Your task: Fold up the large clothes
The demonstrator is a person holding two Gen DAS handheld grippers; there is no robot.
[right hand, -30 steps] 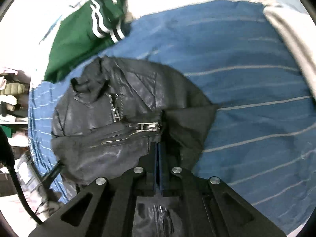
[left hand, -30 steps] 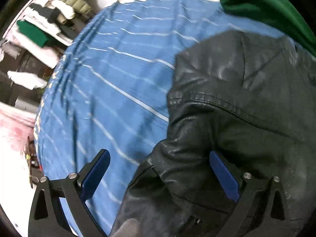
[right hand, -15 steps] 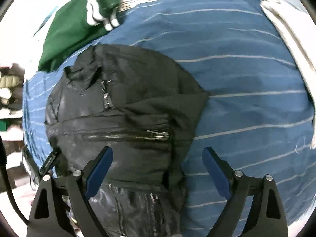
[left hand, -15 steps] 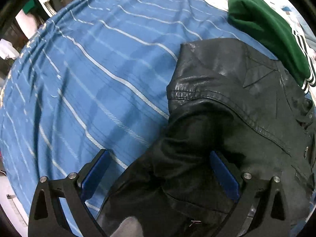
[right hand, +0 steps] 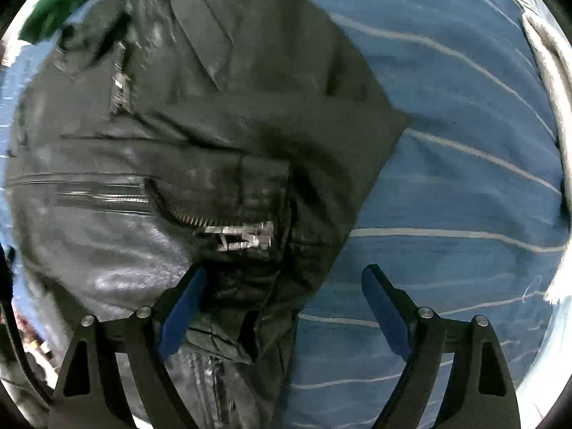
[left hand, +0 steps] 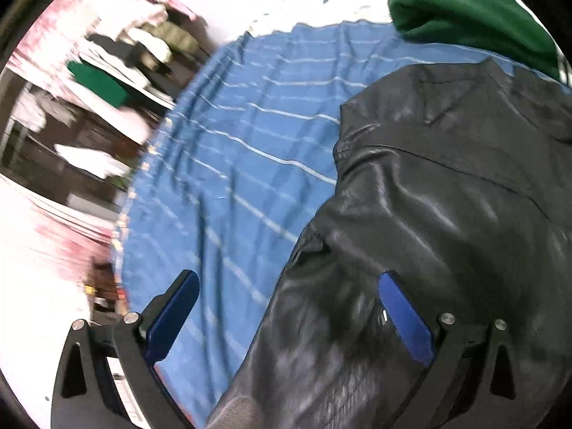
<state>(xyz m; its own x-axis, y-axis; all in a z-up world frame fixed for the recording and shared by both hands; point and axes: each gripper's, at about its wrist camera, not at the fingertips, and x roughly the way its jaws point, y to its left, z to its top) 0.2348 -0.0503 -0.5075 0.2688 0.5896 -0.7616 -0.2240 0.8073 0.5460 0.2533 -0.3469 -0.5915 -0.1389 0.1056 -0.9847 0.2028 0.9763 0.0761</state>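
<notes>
A black leather jacket [right hand: 200, 136] lies bunched on the blue striped bedsheet [left hand: 243, 150]; a green garment [left hand: 464, 10] sits beyond it; the left gripper [left hand: 289, 304] and right gripper [right hand: 282, 296] both hang spread wide over the jacket's near edge, holding nothing

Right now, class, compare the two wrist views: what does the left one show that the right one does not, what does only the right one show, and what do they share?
Only the left view shows blurred shelves of clothes beyond the bed's edge. Only the right view shows the jacket's metal zip and a pale cloth at the far edge. Both show the black jacket on the striped blue sheet, a green garment behind it, and an open claw.
</notes>
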